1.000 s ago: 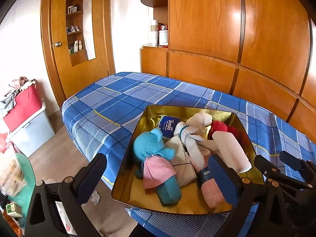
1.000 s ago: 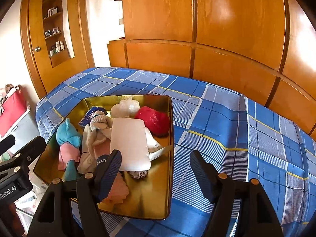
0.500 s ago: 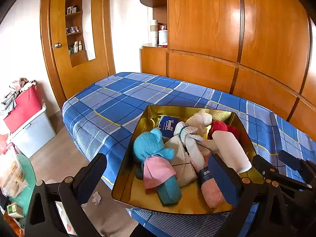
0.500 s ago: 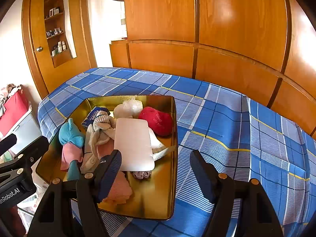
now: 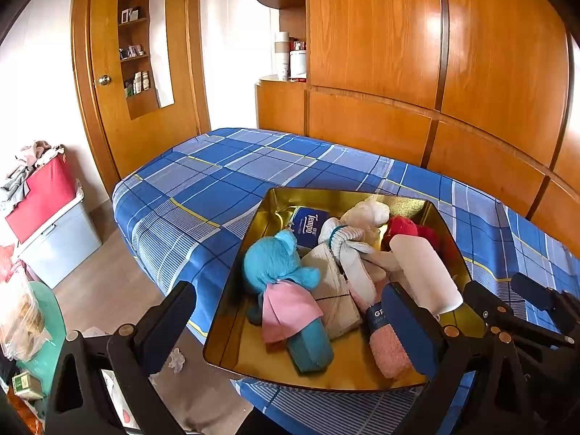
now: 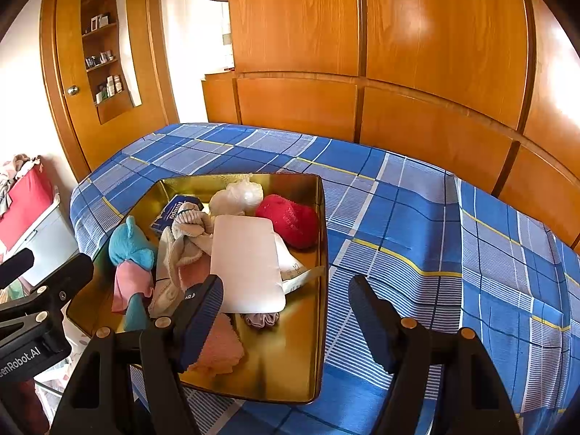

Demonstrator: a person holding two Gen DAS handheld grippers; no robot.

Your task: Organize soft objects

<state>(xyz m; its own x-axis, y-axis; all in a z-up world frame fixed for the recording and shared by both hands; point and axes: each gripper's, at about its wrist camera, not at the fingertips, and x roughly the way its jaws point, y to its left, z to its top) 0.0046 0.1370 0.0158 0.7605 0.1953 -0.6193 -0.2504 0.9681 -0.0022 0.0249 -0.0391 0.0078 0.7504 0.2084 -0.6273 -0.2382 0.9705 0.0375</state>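
"Tempo" stands in white on the blue tissue pack [image 5: 307, 225] in the gold tray [image 5: 232, 330]. The left claw's black body [image 6: 25, 353] reads "enRobot.AI", its start cut off. A sock band [image 5: 377, 314] shows "GR".

A bed with a blue plaid cover [image 5: 232, 181] stands against wooden wall panels [image 5: 377, 43]; a wooden door [image 5: 108, 72] with a round knob [image 5: 104, 80] has a recessed shelf niche [image 5: 136, 47] of small items; beside it, a red box [image 5: 43, 195] heaped with clothes sits on a pale bin [image 5: 59, 243] on the floor.
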